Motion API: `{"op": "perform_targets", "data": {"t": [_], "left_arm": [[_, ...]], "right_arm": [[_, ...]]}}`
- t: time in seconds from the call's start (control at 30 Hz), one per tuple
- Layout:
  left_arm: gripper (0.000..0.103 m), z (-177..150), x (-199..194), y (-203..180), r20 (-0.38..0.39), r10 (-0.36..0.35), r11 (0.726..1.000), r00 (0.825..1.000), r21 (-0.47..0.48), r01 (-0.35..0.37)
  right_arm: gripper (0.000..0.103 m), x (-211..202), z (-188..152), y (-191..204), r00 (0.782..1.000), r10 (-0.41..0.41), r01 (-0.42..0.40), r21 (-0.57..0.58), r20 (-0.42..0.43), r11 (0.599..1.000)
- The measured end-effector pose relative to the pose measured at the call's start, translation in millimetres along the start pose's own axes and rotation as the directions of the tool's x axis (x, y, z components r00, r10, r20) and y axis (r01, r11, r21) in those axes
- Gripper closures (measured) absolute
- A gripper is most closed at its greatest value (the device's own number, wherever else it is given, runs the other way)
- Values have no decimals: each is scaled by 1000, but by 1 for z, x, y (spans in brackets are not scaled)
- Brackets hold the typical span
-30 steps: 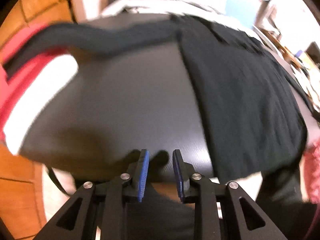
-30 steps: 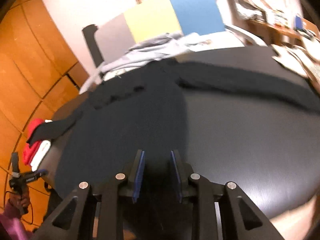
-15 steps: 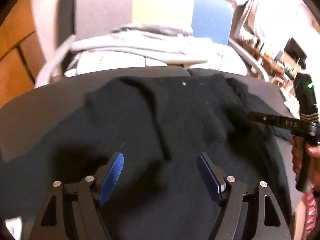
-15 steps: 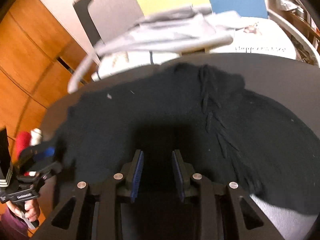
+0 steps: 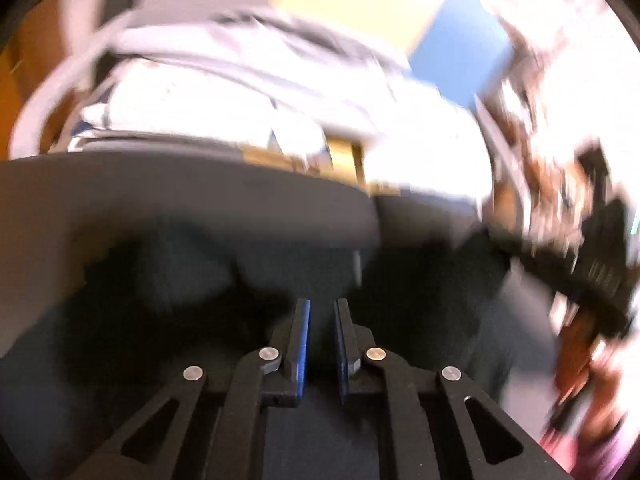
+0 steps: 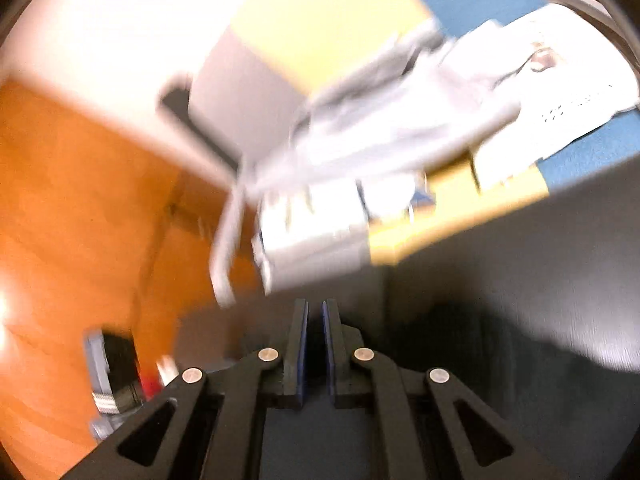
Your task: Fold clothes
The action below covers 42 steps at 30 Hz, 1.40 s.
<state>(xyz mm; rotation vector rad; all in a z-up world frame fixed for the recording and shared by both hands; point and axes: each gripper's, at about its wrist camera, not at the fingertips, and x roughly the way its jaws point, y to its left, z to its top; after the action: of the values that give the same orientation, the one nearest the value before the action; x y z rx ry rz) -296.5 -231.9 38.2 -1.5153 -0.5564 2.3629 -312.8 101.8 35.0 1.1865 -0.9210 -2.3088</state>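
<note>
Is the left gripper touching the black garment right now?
Cannot tell. In the blurred left wrist view the left gripper, jaws closing, sits over the black garment, but no contact or gap shows plainly.

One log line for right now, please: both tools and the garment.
left tool: jaws closing over black garment, cloth between them unclear | right tool: shut, grip unclear | views: blurred

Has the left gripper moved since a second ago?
Yes. The left gripper has travelled across the table toward the chair piled with pale clothes, which now fills the upper view; its jaws are closing over the black garment.
</note>
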Motion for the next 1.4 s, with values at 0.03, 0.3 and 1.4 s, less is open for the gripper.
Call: {"op": "perform_targets", "data": {"t": [0.03,0.3,1.4], "left_arm": [[87,17,-6,9,50,-11,997,999,-77,15],[29,-23,-20,41,198,278,960,940,-12,-281],[1,-58,31,38,125,178,982,976,48,-185]], "right_arm": [[93,0,14,-3,998,5,-7,32,57,999],[71,-7,-31,18,952,-286,306,-348,110,886],[72,104,-29,20,895,-385,237,-489,-227,840]]}}
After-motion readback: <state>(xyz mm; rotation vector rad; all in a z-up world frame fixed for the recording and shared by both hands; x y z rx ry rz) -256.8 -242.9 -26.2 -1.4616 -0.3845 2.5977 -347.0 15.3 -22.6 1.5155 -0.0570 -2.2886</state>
